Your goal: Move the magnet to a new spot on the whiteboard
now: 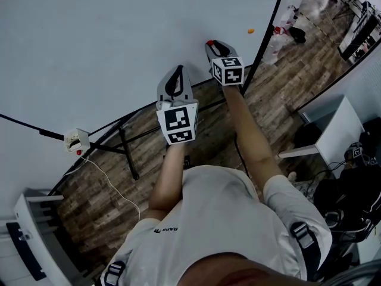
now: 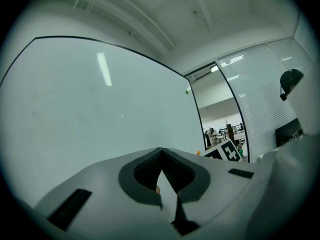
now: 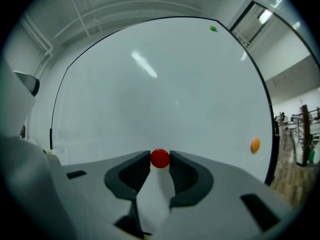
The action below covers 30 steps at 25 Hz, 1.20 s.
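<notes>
My right gripper (image 3: 160, 162) pinches the red magnet (image 3: 160, 158) between its jaw tips, close to the whiteboard (image 3: 150, 84) — it looks round, no long axis I can make out. The left gripper (image 2: 161, 156) has its jaws together, empty.

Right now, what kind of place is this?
Probably an office or lab workroom: a big whiteboard on a stand, a wood-plank floor, and a glass partition with blinds. The right gripper pinches a red magnet at the board.
</notes>
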Tool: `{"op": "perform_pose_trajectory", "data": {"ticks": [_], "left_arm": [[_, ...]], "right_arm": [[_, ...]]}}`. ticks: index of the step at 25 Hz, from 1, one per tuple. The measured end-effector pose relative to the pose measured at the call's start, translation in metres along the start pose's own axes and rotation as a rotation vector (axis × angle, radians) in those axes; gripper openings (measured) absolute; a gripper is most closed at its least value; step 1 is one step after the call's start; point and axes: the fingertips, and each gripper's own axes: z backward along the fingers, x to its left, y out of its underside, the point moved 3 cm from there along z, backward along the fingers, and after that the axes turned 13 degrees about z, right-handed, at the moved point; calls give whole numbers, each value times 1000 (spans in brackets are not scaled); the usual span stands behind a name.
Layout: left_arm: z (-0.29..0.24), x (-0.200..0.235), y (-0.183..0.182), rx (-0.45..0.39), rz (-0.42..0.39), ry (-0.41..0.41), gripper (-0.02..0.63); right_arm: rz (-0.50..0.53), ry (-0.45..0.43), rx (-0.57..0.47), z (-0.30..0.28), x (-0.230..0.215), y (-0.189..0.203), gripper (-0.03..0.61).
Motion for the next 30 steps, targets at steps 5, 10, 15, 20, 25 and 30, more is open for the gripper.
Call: {"op": "perform_pose_trajectory", "data": {"ticks": [5,10,15,20,25,30], "left_arm": [[-1,3,1,1,1,-12,3],[-2,1,3,6,-2,-10,3],[-4,3,3,5,-4,-10,3],[-5,8,6,13,2,-14,3],[-4,6,5,8,-1,-12,3],[-4,6,5,7,1,-9,3]], "right_arm": [[5,0,-5,-3,-4,-1,127],[12,-3,2,-5,-4,-1,126],[11,-2,1,-8,-3,0,127],[18,-2,5,-13,-5,0,127],[10,11,-1,-12,-6,1,127],[5,9,-2,-13,-5,2,127]]}}
